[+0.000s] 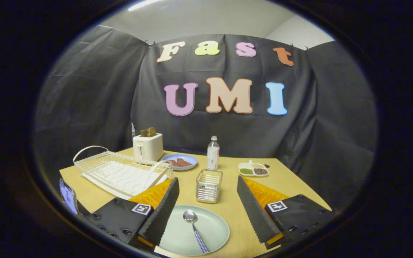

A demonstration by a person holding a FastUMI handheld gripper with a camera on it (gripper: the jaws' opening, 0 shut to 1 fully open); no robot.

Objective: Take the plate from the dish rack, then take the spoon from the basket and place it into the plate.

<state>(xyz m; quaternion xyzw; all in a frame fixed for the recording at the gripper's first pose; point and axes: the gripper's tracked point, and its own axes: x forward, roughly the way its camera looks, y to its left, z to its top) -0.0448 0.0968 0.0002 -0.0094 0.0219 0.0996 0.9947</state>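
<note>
Gripper (206, 211) spread wide, empty. Between fingers, close below: pale green plate (213, 233) with spoon (195, 226) lying in it. Just ahead: wire basket (209, 185). Beyond left finger: dish rack (118, 172), toaster (147, 146). Farther ahead: bottle (213, 153).

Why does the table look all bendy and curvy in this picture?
In the gripper view, the fisheye lens bows the wooden table's edges and the white wire dish rack; the pale green plate with the checked-handle spoon between the open gripper's fingers looks sharp, evenly lit.
</note>
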